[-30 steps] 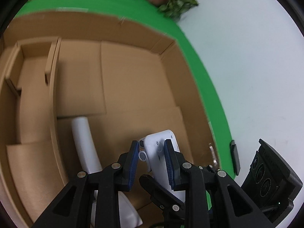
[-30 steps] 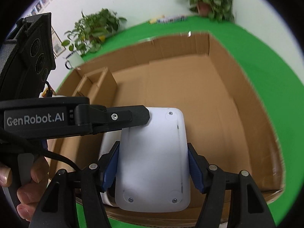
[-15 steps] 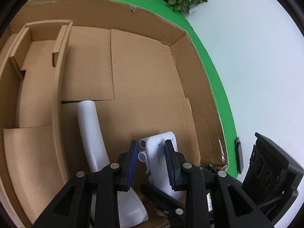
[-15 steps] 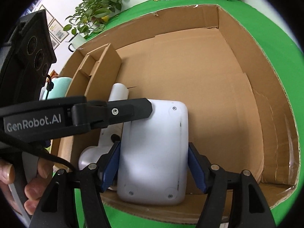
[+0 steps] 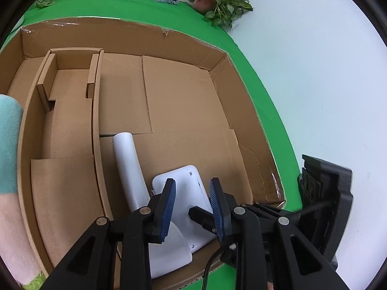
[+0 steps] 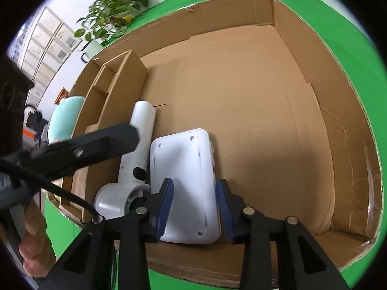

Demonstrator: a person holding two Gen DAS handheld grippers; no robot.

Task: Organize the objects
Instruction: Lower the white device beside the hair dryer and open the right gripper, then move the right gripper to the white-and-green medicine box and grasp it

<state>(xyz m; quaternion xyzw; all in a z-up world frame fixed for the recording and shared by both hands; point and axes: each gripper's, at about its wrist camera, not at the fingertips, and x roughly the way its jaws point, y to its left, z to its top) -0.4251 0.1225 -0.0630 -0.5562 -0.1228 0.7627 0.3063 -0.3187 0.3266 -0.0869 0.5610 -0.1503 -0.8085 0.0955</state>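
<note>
Since a second ago, the flat white device [image 6: 185, 183] has gone from being held up between the right tongs [image 6: 195, 206] to lying on the floor of the cardboard box [image 6: 241, 101], and the left tongs [image 5: 192, 207] have let go of its edge and pulled back and up. Right now the right tongs are closing, their two blue pads flanking the device's near end with a small gap showing on each side, so they are not pressing on it. The left tongs are standing slightly apart with nothing clamped; the device [image 5: 186, 193] is lying below and beyond their tips. One white handheld appliance with a long handle [image 6: 137, 149] is lying just beside the device, on the left of the right tongs, against the cardboard divider [image 6: 116, 96]. That makes two white things in the box's big compartment. One mint and pink plush item [image 5: 8, 145] is sitting outside the box, far left of the left tongs. Two potted plants [image 5: 217, 0] are standing on the green table [image 5: 241, 55] beyond the box. A person's hand [image 6: 31, 241] is gripping the left handle.
</note>
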